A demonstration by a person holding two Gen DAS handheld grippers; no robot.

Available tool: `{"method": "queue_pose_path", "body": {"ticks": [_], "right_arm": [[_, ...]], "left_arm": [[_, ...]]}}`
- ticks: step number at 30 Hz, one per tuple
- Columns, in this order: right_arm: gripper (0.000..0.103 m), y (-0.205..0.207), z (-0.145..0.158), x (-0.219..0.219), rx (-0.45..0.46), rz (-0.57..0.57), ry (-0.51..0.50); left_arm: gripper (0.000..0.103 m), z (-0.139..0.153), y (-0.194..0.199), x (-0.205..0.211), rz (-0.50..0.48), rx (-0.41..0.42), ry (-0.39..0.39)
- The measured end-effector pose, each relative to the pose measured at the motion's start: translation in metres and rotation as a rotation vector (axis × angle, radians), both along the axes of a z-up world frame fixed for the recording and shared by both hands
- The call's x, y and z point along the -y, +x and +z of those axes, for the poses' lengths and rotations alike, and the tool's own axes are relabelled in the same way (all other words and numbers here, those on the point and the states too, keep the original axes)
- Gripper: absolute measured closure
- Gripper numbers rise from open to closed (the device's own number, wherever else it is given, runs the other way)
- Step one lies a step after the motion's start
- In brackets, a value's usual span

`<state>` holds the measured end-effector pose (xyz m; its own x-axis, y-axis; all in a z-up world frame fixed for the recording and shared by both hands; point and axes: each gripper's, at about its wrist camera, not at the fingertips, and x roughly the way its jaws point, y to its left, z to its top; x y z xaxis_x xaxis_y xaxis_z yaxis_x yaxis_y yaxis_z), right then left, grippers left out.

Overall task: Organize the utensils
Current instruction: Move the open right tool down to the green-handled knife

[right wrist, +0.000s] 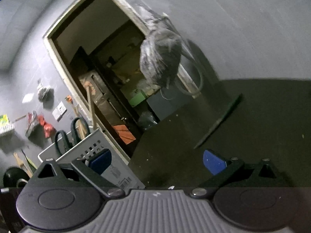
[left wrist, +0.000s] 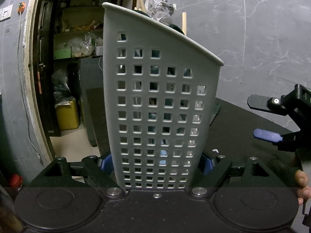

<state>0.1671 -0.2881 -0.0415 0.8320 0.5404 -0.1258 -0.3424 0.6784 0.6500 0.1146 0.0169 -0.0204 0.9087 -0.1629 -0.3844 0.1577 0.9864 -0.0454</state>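
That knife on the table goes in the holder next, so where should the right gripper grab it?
Probably the greenish handle at the far end of the knife, from above with jaws across it: it lies flat, pointed tip nearest the right gripper.

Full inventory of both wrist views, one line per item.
utensil holder: one, grey, perforated, upright on the table between the left gripper's pads
scissors: one pair, dark handles, standing in the holder
wooden handles: two, pale, sticking out of the holder
long utensil: one, dark, possibly a knife, flat on the table
table: one, black top
bag: one, dark, hanging beside the doorway
container: one, yellow, floor inside the doorway
left gripper: one, black, blue pads, open around the holder
right gripper: one, black, blue pads, open, empty
hand: one, behind the right gripper
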Motion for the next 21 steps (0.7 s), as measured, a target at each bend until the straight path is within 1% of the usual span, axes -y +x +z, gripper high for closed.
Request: {"method": "queue_pose_path", "body": {"ticks": [4, 12, 21], "right_arm": [[0.000, 0.0088, -0.0084, 0.0061, -0.074, -0.006, 0.049], [0.000, 0.0099, -0.0076, 0.0005, -0.080, -0.015, 0.015], [0.000, 0.0105, -0.0067, 0.0004, -0.088, -0.010, 0.008]], "left_arm": [[0.018, -0.0010, 0.0007, -0.0005, 0.003, -0.001, -0.003], [0.018, -0.0006, -0.0013, -0.0021, 0.001, 0.004, -0.007], [0.017, 0.0004, -0.0008, -0.0049, 0.004, 0.007, -0.012]]}}
